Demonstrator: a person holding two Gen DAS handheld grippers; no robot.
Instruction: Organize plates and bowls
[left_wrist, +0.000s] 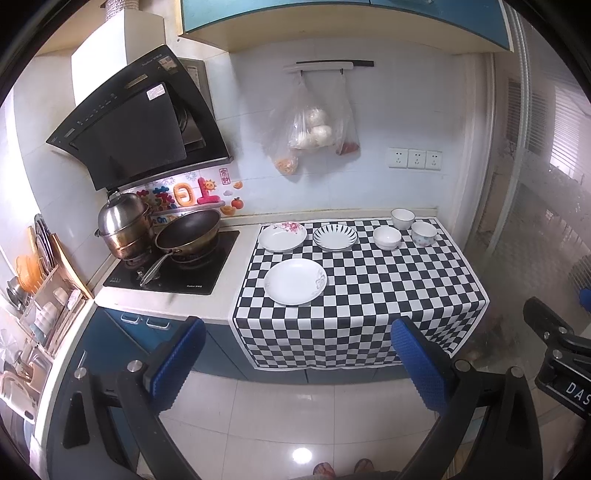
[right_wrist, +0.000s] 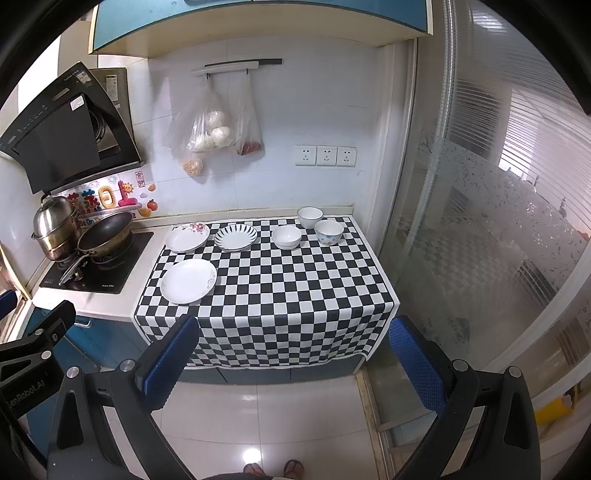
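Both the left gripper and right gripper were held wide and empty above the floor, well short of the counter. On its checkered cloth three plates lay at the left; three bowls stood clustered at the back right.

Three plates sit on the checkered cloth: a floral plate, a striped plate and a large white plate nearer the frame's centre. Three bowls stand toward the upper right: a plain white bowl, a rimmed bowl and a patterned bowl.
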